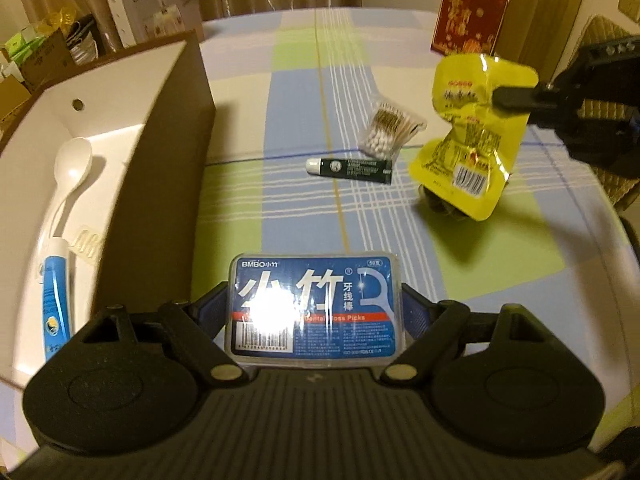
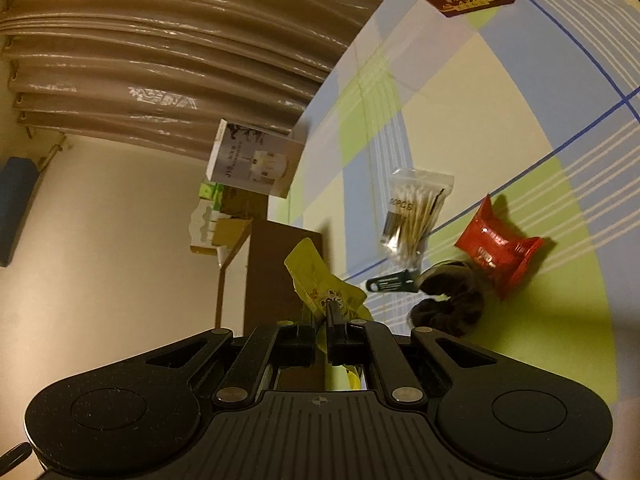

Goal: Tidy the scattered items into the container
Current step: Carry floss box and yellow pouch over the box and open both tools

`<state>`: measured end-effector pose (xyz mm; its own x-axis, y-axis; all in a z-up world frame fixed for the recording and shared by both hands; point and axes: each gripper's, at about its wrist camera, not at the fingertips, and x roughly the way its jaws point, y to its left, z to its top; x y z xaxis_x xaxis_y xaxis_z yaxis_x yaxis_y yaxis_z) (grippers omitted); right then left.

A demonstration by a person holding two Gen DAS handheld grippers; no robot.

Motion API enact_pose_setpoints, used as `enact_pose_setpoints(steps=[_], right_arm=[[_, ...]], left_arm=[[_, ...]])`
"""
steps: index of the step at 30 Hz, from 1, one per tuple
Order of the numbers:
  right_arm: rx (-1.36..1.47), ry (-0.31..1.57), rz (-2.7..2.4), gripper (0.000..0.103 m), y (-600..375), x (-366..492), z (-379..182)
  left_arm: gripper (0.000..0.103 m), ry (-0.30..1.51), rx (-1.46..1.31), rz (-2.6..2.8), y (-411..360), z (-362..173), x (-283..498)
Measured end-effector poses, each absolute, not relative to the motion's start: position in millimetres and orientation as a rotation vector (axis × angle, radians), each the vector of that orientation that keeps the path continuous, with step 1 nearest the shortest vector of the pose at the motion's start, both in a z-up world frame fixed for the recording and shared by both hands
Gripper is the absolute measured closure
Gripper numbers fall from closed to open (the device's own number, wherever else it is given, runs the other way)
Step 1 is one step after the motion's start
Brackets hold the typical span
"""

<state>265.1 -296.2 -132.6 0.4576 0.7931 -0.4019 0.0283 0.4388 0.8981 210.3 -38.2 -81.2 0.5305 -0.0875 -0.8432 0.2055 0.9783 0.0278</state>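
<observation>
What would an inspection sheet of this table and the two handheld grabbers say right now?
Surface: checked tablecloth, round table.
Job's things: white container holds spoon and blue tube; cotton swabs, dark tube, red packet, brown scrunchie lie loose.
Clutter: red box at far edge.
Grippers: left gripper clamps floss pick box; right gripper pinches yellow packet, lifted.
Cables: nothing seen.
Surroundings: curtain, stacked cartons.

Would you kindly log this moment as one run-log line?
left gripper: shut on blue dental floss pick box | right gripper: shut on yellow foil packet, lifted | white container: not reached
</observation>
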Motion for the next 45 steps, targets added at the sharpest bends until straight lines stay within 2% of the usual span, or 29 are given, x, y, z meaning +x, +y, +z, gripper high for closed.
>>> enact_pose_setpoints(steps=[12, 25, 36, 45], right_arm=[[1.074, 0.989, 0.614, 0.096, -267, 241, -115], [1.101, 0.974, 0.752, 0.096, -191, 257, -97], [1.045, 0.957, 0.898, 0.096, -105, 291, -69], [0.836, 1.029, 0.908, 0.096, -46, 317, -81]], left_arm=[[0.020, 0.883, 0.098, -0.158, -3, -28, 174], [0.020, 0.784, 0.089, -0.015, 90, 18, 155], [0.020, 0.777, 0.108, 0.051, 161, 21, 173], [0.020, 0.811, 0.117, 0.013, 181, 4, 195]])
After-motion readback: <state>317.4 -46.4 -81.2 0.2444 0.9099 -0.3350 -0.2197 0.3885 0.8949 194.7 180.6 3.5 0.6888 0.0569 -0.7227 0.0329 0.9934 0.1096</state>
